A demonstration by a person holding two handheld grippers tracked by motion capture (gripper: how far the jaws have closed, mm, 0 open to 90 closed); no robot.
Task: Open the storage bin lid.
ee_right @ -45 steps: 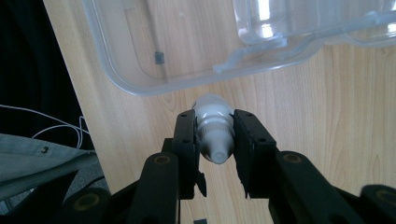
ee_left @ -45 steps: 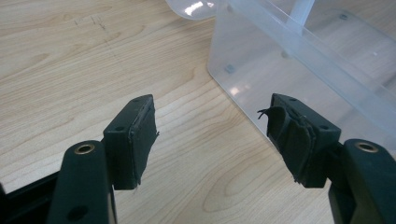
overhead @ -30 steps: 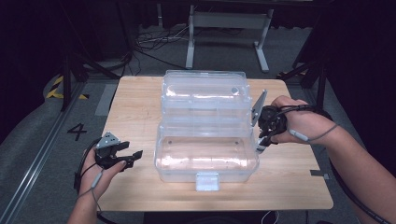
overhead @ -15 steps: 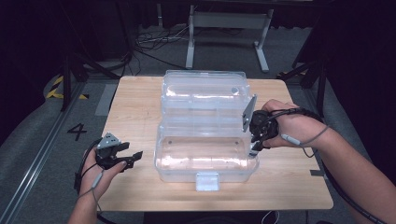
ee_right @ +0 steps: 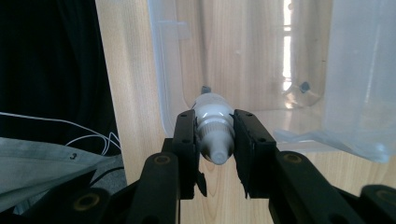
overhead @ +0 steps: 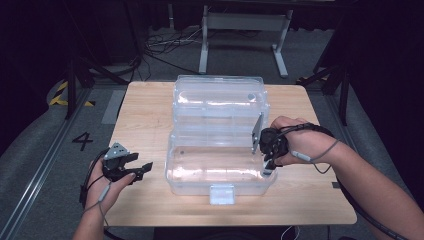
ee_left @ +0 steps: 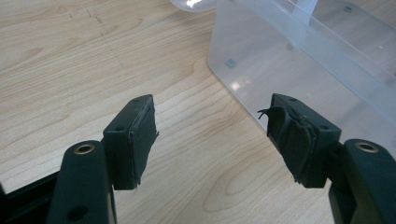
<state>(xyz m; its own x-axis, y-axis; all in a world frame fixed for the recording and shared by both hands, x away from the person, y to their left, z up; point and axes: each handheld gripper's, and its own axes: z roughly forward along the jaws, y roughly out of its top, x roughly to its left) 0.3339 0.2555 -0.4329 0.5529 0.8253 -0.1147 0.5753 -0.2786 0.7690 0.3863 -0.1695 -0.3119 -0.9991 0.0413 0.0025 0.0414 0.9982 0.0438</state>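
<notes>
The right claw [ee_right: 214, 140] was clenched on a small white dropper bottle [ee_right: 214, 128], probably light, smooth plastic, best gripped across its ribbed cap.

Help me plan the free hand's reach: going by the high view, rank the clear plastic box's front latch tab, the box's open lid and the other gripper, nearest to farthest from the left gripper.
1. Front latch tab of the clear plastic box: right of the left gripper, at the near edge.
2. Open lid: farther back, up and right.
3. Right gripper: at the box's far right end.
</notes>
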